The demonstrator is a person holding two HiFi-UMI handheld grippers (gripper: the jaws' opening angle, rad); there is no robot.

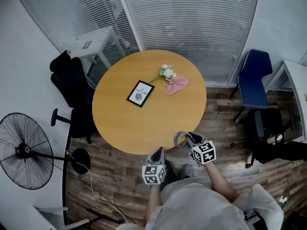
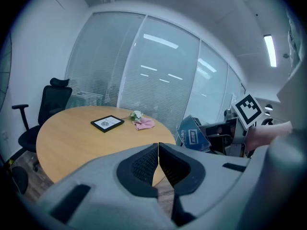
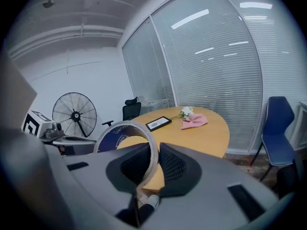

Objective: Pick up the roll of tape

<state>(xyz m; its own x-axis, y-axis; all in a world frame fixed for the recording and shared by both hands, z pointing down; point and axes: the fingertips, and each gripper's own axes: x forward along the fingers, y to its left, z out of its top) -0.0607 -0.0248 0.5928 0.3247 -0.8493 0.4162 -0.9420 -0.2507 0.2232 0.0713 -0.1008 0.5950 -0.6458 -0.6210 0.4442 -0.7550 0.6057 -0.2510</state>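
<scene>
My right gripper (image 3: pixel 157 164) is shut on the rim of a blue-and-white roll of tape (image 3: pixel 122 133), which stands upright between its pads. From the head view, the roll of tape (image 1: pixel 181 139) is held just off the near edge of the round wooden table (image 1: pixel 124 123), at the tip of the right gripper (image 1: pixel 186 139). The left gripper (image 1: pixel 157 153) sits beside it, lower left, over the floor. In the left gripper view its jaws (image 2: pixel 158 157) are shut with nothing between them, and the tape (image 2: pixel 192 134) shows to their right.
On the table lie a framed picture (image 1: pixel 140 93), a small bunch of flowers (image 1: pixel 167 72) and a pink cloth (image 1: pixel 177 85). A standing fan (image 1: pixel 21 150) and a black office chair (image 1: pixel 72 80) are at the left, a blue chair (image 1: pixel 254 78) at the right.
</scene>
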